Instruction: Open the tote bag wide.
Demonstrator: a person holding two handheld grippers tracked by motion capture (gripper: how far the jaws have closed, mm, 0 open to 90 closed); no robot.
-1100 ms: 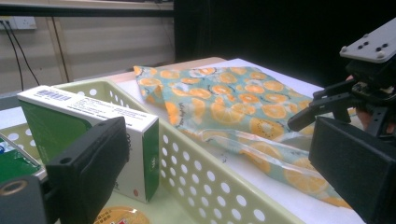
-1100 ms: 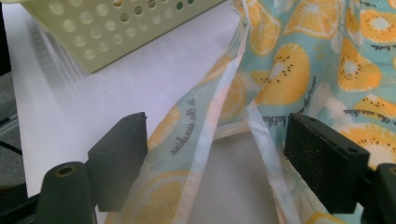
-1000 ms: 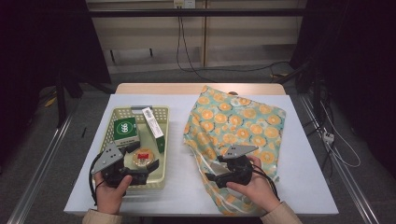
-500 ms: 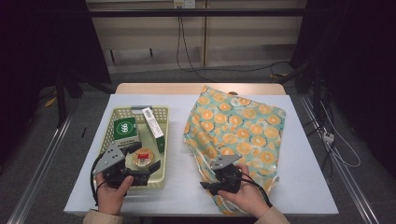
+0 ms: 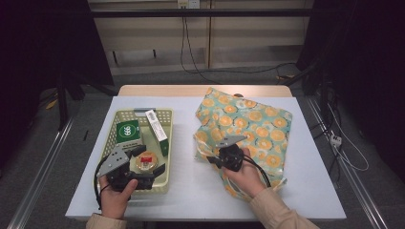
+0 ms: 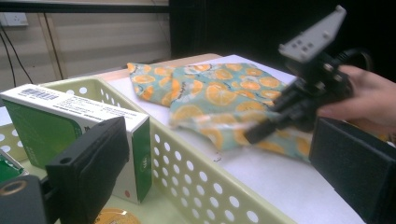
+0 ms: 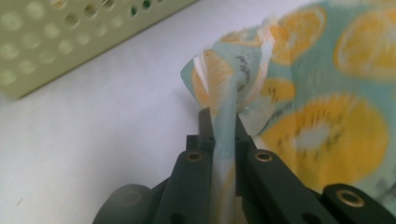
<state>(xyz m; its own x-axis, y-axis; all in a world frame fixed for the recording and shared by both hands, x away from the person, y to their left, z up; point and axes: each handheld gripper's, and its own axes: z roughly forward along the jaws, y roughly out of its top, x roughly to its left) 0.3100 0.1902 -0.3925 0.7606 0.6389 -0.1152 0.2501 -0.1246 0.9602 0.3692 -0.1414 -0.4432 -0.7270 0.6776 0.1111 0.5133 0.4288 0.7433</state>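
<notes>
Right gripper [image 5: 213, 159] clamped on bag [image 5: 248, 129] edge at 3 o'clock of basket [image 5: 168, 143]. Left gripper [image 5: 150, 164] over basket's 6 o'clock end.

Table evenly lit; surroundings dark; gripper views soft, slightly motion-blurred.

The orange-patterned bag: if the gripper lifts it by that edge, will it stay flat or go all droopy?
Probably droopy: the bag lies wrinkled and its pinched edge folds thin in the right gripper. It likely feels light, since it looks flat. It may drag across the table rather than roll.
</notes>
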